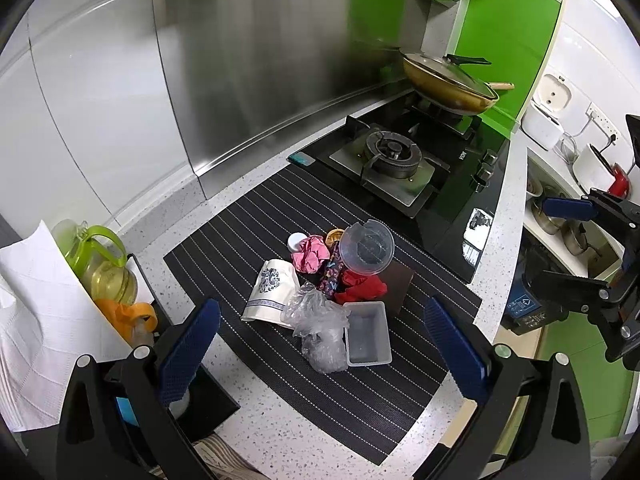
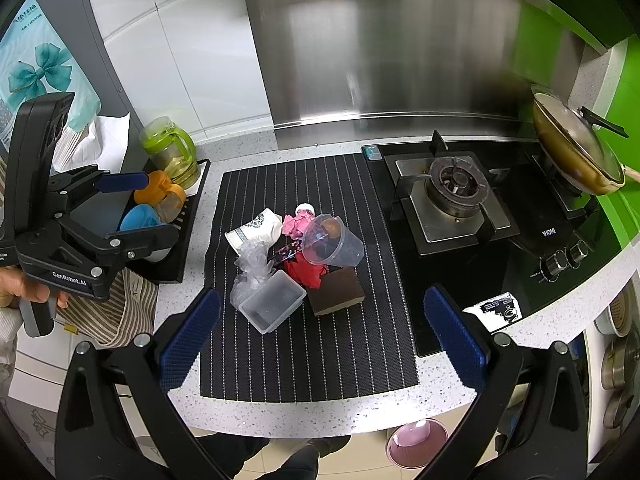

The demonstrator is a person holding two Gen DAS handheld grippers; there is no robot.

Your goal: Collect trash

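- The trash lay heaped in the middle of a black striped mat [image 2: 312,344] on the speckled tabletop [image 2: 320,412], left of the gas stove [image 2: 452,196].
- In the heap, a clear plastic cup [image 2: 334,242] lay tipped on its side over a red wrapper [image 2: 306,274], touching a crumpled pink paper [image 2: 297,224] behind it.
- A white paper cup [image 2: 256,230] lay on its side at the left, with a crumpled clear plastic bag [image 2: 252,270] just in front.
- A shallow clear tray [image 2: 272,306] sat at the near edge, touching the bag; a brown sponge [image 2: 338,290] lay beside it on the right.
- The left gripper [image 1: 320,344] hovered above the heap, fingers [image 1: 188,348] spread wide and holding nothing.
- The right gripper [image 2: 322,342] hung nearer the tabletop's front edge, fingers [image 2: 454,336] likewise released and empty.
- A hand [image 2: 24,290] gripped the left gripper's handle.
- A lidded pan [image 2: 576,152] stood on the far burner.
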